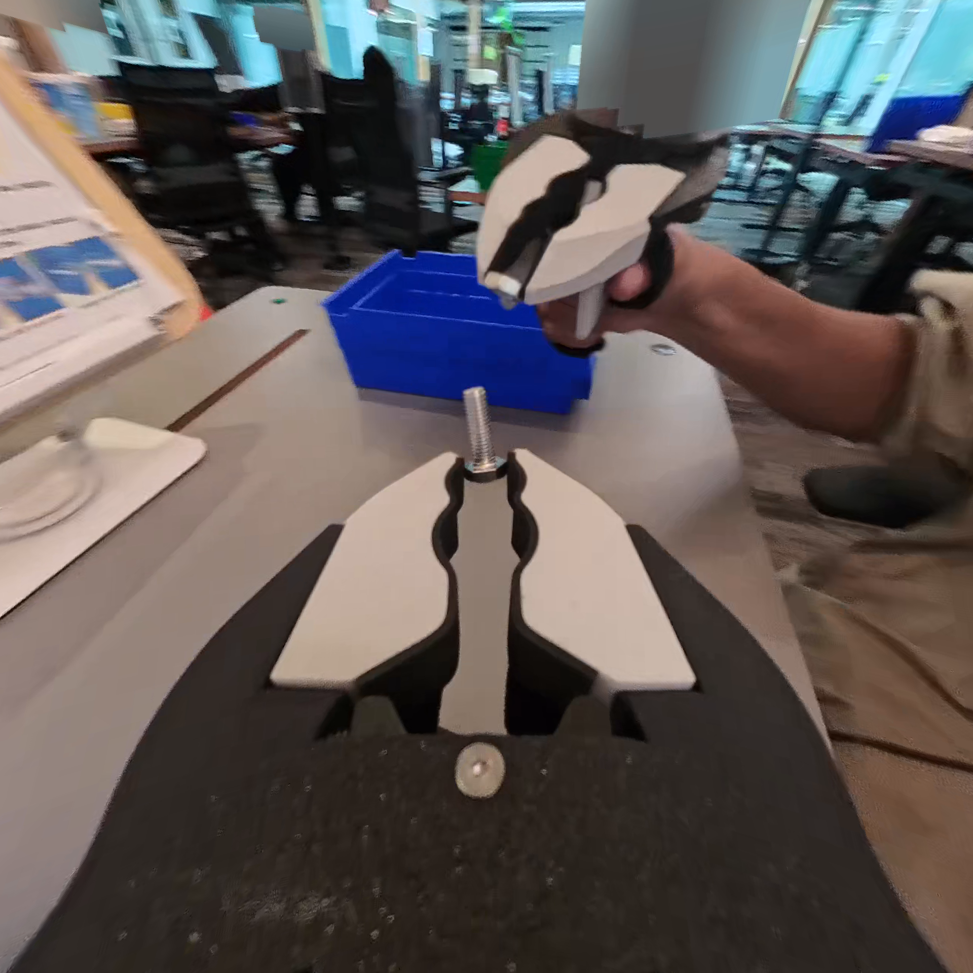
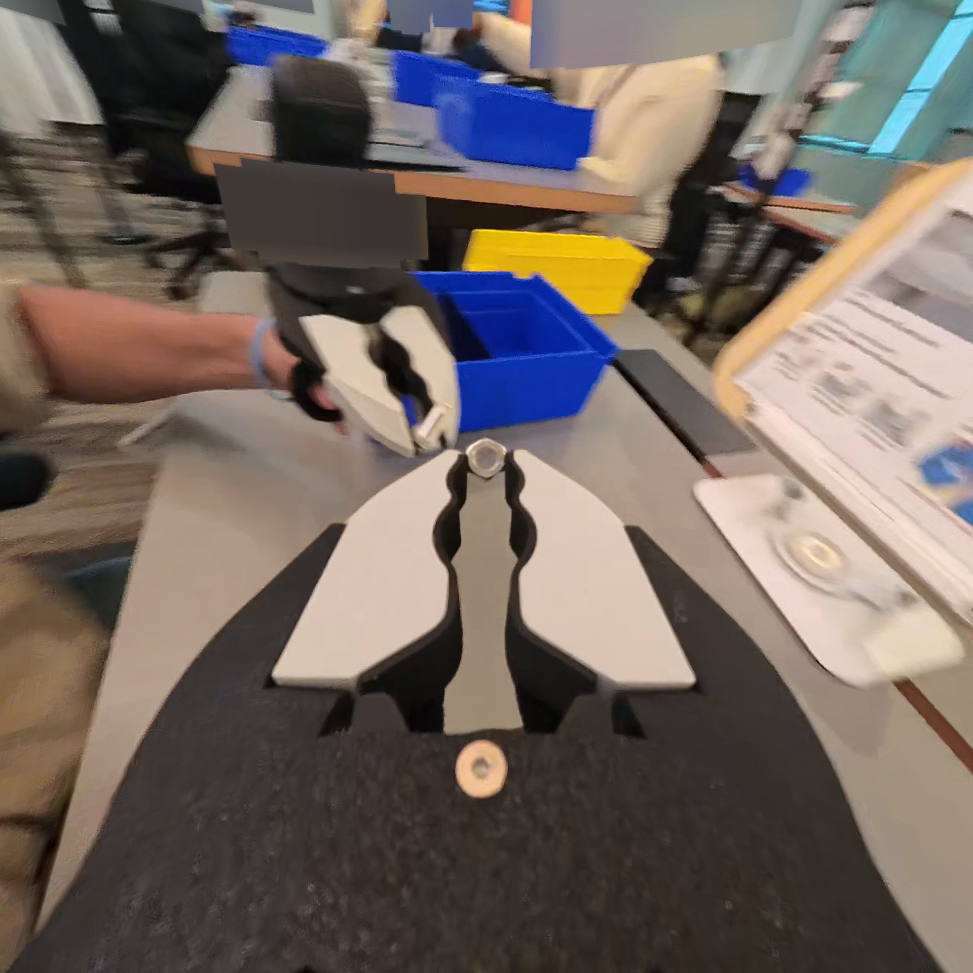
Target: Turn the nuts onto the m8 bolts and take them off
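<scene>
Left tongs (image 1: 485,463) clamped on the bolt (image 1: 476,421) by its head at frame centre, thread up; right tongs (image 2: 485,460) clamped on a nut (image 2: 485,460), hole facing camera, above the bench (image 2: 579,447); step looks like mating; next: line the nut's hole over the thread tip, then turn.

Each camera sits behind its own fingers, looking forward and slightly down, close above the grey table (image 1: 605,437). The views face roughly opposite ways. Both share the blue bin (image 1: 447,342) (image 2: 526,363) and the opposite gripper.
</scene>
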`<act>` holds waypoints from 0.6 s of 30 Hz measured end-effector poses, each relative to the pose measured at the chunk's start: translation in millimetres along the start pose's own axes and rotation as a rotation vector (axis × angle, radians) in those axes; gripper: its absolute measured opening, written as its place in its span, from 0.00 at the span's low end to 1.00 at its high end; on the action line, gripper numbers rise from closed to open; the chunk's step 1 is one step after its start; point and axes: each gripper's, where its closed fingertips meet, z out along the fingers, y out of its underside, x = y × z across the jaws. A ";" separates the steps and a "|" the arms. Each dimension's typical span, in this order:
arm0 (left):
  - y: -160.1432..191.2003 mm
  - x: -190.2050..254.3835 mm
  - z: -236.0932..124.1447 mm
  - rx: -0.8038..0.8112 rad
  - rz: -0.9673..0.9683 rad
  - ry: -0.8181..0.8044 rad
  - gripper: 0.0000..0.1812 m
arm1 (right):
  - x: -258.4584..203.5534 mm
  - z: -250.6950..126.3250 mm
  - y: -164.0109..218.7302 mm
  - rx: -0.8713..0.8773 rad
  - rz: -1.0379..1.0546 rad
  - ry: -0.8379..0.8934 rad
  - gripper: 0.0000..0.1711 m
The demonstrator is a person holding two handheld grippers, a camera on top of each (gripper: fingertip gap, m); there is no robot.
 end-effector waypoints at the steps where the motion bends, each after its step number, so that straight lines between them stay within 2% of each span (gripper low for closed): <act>1: -0.3 2.3 3.8 -0.017 0.001 0.055 0.08 | -3.9 3.2 -3.3 0.003 -0.016 -0.071 0.08; 4: 0.8 15.8 10.2 -0.047 0.005 0.197 0.08 | -9.9 8.1 -6.6 -0.020 -0.022 -0.227 0.08; 8: 2.9 27.3 18.9 -0.064 0.005 0.298 0.08 | -20.5 10.9 0.8 -0.089 -0.013 -0.394 0.08; 11: 3.1 29.9 22.1 -0.068 0.001 0.334 0.08 | -26.3 11.6 10.7 -0.147 -0.034 -0.438 0.08; 18: 1.5 32.9 17.8 -0.053 -0.023 0.399 0.08 | -30.2 7.6 12.8 -0.150 -0.044 -0.459 0.08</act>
